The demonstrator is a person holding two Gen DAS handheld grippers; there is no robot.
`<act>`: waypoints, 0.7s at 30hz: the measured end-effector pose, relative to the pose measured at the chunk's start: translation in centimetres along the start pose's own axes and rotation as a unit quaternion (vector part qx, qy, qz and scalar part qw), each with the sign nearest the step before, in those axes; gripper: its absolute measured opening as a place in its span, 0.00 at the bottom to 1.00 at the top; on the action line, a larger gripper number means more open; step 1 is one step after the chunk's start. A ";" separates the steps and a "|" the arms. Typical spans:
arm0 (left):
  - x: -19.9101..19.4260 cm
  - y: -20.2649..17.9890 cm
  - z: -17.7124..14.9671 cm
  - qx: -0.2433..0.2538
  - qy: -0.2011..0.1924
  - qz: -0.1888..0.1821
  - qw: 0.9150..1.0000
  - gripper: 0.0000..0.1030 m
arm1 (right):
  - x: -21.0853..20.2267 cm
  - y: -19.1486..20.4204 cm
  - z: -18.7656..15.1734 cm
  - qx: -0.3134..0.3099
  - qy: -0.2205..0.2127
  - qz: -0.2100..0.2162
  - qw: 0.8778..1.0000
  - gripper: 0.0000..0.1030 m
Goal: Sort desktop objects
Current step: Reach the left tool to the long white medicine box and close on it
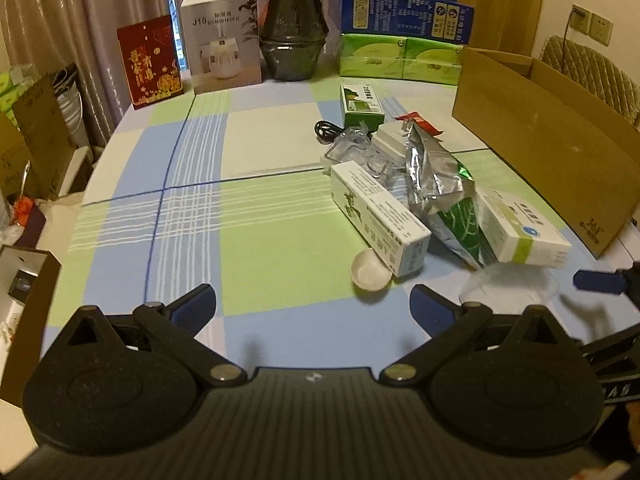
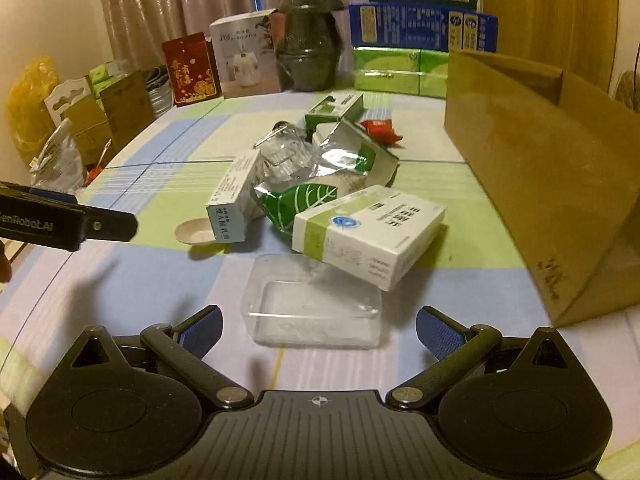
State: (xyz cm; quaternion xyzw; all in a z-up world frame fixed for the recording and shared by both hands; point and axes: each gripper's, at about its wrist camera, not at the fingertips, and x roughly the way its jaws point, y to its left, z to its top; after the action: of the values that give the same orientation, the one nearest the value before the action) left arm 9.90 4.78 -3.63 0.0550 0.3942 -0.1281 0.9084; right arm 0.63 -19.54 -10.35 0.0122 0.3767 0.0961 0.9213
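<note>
A clear plastic tray (image 2: 316,308) lies just ahead between the right gripper's fingers (image 2: 438,336); a medicine box (image 2: 368,232) overlaps its far edge. Beyond sits a foil bag (image 2: 320,184); right stands a cardboard box (image 2: 540,168).

Left half of bench (image 1: 192,168) bare checked cloth, wide passage. Right-centre blocked by a clutter heap: long white box (image 1: 378,216), foil bag (image 1: 436,184), white-green box (image 2: 368,232) tilted on the bag, small white dish (image 1: 371,274) just under the long box's near end. Clear plastic tray (image 2: 316,304) sits directly ahead of right claw (image 2: 318,336), spread wide, empty. Cardboard carton (image 2: 540,184) walls off the right edge (narrow lane between it and the heap). Back edge lined with boxes and a dark jar (image 1: 294,40). Left claw (image 1: 312,308) spread too, bare cloth ahead.
</note>
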 end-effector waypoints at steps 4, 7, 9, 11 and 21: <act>1.1 0.2 0.1 -0.015 0.001 -0.005 1.000 0.98 | 1.5 0.2 -0.1 0.001 0.004 -0.008 1.000 0.98; 1.5 0.2 0.0 -0.019 0.002 -0.007 1.000 0.98 | 2.3 0.0 -0.3 0.005 0.010 -0.010 1.000 0.89; 1.9 0.0 -0.2 -0.019 0.006 -0.009 1.000 0.98 | 2.7 -0.2 -0.4 0.015 0.018 -0.006 1.000 0.85; 2.4 -0.1 -0.4 -0.020 0.014 -0.013 1.000 0.98 | 2.8 -0.2 -0.3 0.015 0.015 -0.009 1.000 0.82; 3.5 -2.1 0.1 -0.019 0.013 -0.039 0.999 0.97 | 1.4 -1.8 0.0 0.015 -0.002 -0.053 0.998 0.81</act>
State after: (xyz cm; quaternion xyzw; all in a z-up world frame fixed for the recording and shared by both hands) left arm 11.66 2.08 -6.15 0.0237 0.4098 -0.1551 0.8986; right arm 1.89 -21.08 -11.50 0.0066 0.3766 0.0416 0.9254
